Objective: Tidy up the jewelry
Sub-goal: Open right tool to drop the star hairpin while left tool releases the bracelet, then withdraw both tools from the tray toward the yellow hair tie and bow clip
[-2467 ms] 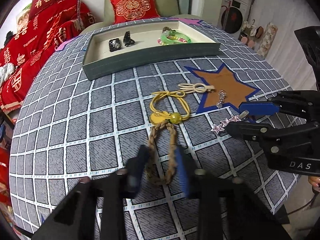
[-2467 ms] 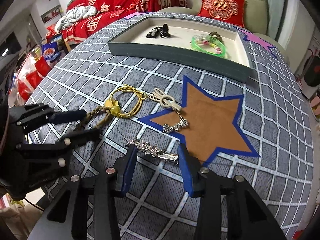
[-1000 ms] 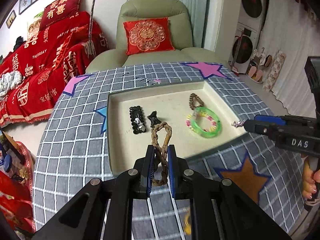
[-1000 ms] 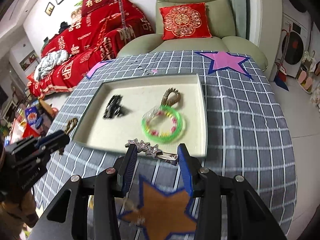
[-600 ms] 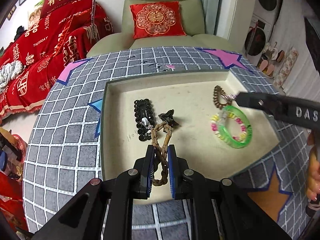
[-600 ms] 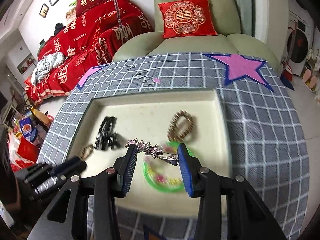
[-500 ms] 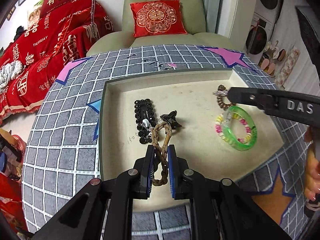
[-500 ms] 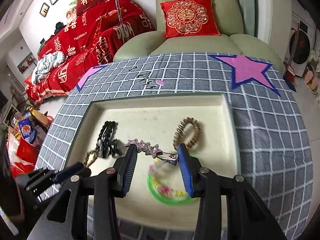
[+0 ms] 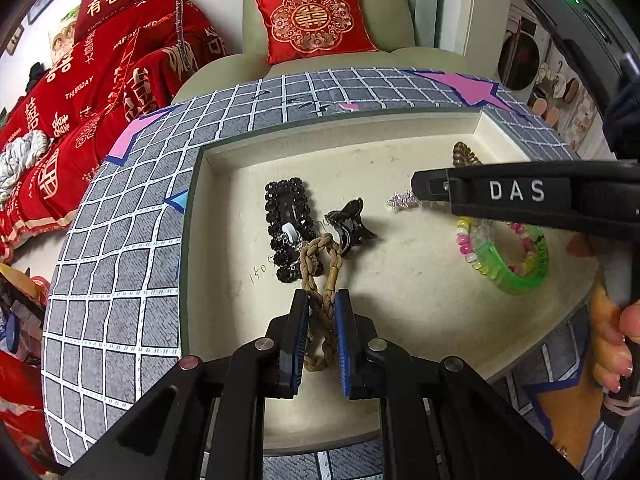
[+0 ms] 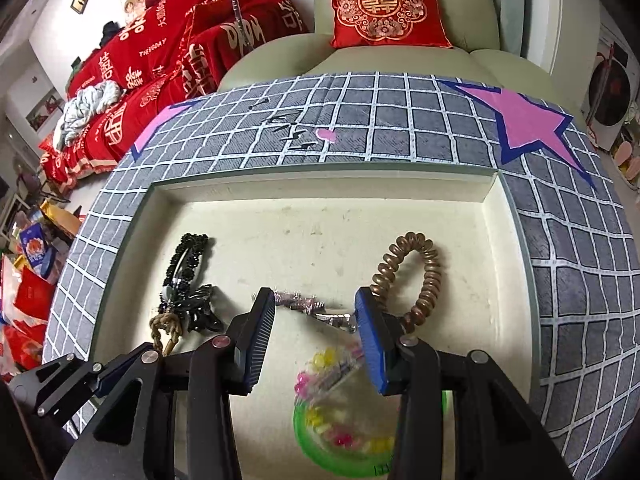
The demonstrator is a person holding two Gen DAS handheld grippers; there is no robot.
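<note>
The job looked well along: the cream-lined tray [image 10: 504,264] on the table already held a black beaded hair clip [image 9: 287,224], a small black claw clip [image 9: 350,224], a bronze spiral hair tie [image 10: 412,276] and a green bangle with coloured beads [image 9: 516,256], and two more pieces were poised over it, not yet let go. What else remained outside the tray I could not tell, since both views were filled by the tray and the cloth around it. The left gripper [image 9: 322,316] had its blue pads pressed together on a braided brown cord bracelet [image 9: 320,276], whose free loop hung forward over the black clips; whether it touched them I could not say. The right gripper [image 10: 316,316] stood partly spread, pinching a silver star hair clip [image 10: 316,310] lengthwise between its pads, above the tray floor between the black clips and the spiral tie, with the bangle just beneath it. I judged that both only needed lowering and releasing on bare lining. The table wore a grey cloth with a white grid [image 10: 360,136], with a pink star patch [image 10: 528,120] beyond the tray's far right corner and an orange one near the person's right hand [image 9: 612,344]. Behind stood a pale green armchair [image 10: 400,64] with a red embroidered cushion [image 10: 384,8], a sofa draped in red throws [image 10: 192,40] to the left, and a washing machine [image 10: 608,96] at the right edge.
</note>
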